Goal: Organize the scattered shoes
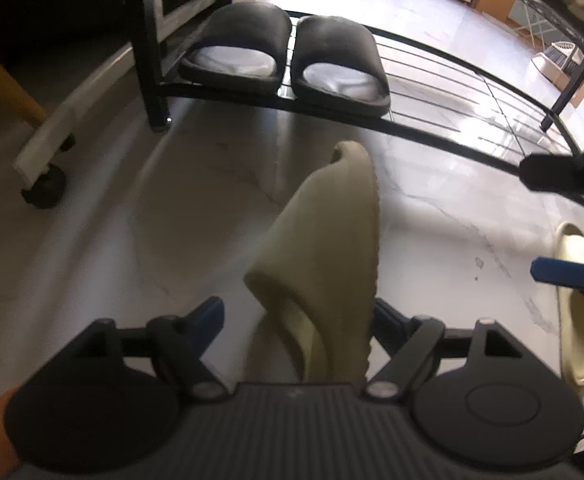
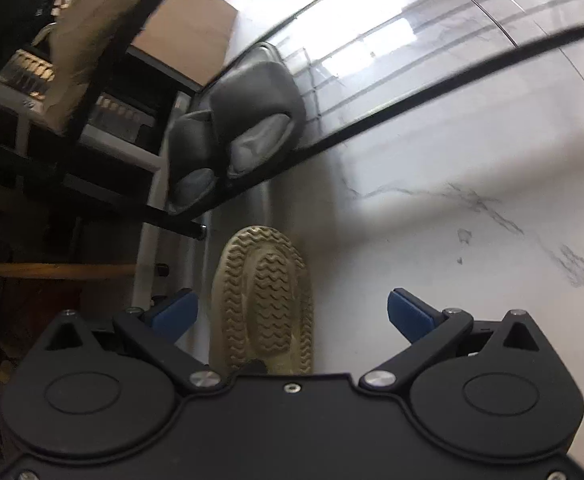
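beige slipper pinched in left tool, toe toward rack — right tool spread.

I see open floor ahead; black slippers fill the rack shelf's left end, its right stretch bare.

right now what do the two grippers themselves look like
Both match: the left gripper and right gripper have matte black bodies with two round discs, silver pivot screws, black linkage arms and blue-padded jaws. The left body's centre is ribbed. No cables or sleeves show.
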A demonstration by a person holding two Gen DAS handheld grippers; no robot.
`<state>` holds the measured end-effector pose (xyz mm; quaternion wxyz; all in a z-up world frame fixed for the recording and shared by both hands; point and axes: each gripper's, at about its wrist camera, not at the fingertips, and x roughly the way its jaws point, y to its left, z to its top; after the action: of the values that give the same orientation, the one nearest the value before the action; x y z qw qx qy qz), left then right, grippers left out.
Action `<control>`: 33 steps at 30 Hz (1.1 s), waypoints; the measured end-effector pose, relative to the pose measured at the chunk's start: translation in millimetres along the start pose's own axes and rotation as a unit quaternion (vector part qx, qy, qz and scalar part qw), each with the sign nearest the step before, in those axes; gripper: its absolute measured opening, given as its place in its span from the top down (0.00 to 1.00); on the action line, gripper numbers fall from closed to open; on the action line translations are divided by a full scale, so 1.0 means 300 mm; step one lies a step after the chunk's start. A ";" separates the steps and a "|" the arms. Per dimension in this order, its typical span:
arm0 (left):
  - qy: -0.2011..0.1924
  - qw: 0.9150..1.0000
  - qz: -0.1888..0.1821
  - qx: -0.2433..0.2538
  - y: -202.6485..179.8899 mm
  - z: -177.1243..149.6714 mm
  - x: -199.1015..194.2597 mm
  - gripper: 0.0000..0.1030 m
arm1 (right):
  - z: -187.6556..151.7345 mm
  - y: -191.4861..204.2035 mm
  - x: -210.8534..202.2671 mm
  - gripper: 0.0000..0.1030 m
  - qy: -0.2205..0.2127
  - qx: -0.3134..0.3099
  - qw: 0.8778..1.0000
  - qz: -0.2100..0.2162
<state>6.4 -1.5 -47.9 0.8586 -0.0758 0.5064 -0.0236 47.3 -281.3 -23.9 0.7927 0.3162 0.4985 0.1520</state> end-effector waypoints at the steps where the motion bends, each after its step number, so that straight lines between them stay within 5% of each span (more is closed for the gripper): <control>1: 0.001 1.000 -0.001 -0.005 0.008 0.013 -0.025 0.24 | 0.002 0.001 0.000 0.00 -0.003 -0.002 1.000 0.002; 7: -0.015 1.000 -0.004 -0.016 0.092 0.036 -0.176 0.20 | 0.003 0.016 -0.006 0.04 -0.032 -0.022 0.999 -0.008; 11: 0.001 0.997 -0.021 -0.076 0.167 0.020 -0.207 0.19 | -0.001 0.037 -0.007 0.10 -0.047 -0.051 0.997 -0.028; 14: 0.001 0.987 -0.046 -0.155 0.243 -0.035 -0.192 0.18 | -0.008 0.061 0.009 0.10 -0.040 -0.067 0.996 -0.039; 18: 0.024 0.978 -0.045 -0.201 0.289 -0.030 -0.142 0.18 | -0.007 0.132 0.040 0.03 -0.027 -0.097 0.994 -0.045; 21: 0.011 0.983 -0.007 -0.182 0.303 0.001 -0.113 0.18 | -0.007 0.228 0.114 0.01 -0.029 -0.151 0.986 -0.072; 24: 0.010 0.984 0.014 -0.176 0.322 0.019 -0.095 0.18 | -0.002 0.294 0.233 0.01 -0.017 -0.183 0.975 -0.121; 29: 0.005 0.975 0.003 -0.223 0.395 0.030 -0.110 0.18 | -0.006 0.316 0.380 0.07 0.029 -0.150 0.973 -0.171; 33: -0.038 0.970 0.020 -0.240 0.428 0.053 -0.152 0.15 | -0.049 0.343 0.424 0.10 0.066 -0.160 0.966 -0.192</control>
<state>-6.4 132.2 -20.6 0.8340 -0.2706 0.4660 0.1185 100.0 -127.7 -49.5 0.8127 0.0732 0.5701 0.0950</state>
